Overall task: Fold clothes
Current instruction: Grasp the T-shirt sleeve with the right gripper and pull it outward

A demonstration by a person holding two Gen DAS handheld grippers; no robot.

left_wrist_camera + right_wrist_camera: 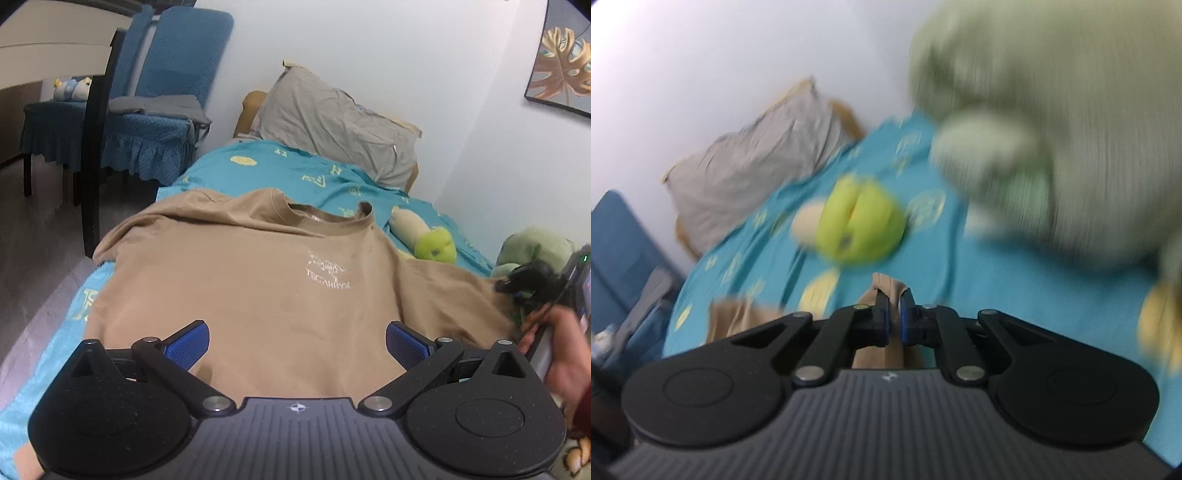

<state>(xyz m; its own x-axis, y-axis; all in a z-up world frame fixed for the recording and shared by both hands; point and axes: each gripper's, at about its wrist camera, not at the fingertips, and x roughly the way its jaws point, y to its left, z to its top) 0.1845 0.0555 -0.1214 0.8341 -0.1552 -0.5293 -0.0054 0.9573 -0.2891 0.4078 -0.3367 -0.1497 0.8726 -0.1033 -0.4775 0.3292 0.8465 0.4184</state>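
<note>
Left hand-held gripper [297, 343] hangs wide open over the tan t-shirt [258, 288] on the bed [332, 177]; right hand-held gripper [894, 321] pinches its sleeve.

Soft, even indoor light; left wrist view sharp, right wrist view motion-blurred, fisheye bending at edges.

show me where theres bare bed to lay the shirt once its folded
Bare teal sheet lies between the tan t-shirt collar and the grey pillow. A thin strip runs along the bed's left edge. It's crowded on the right: the yellow-green plush and big green plush.
</note>
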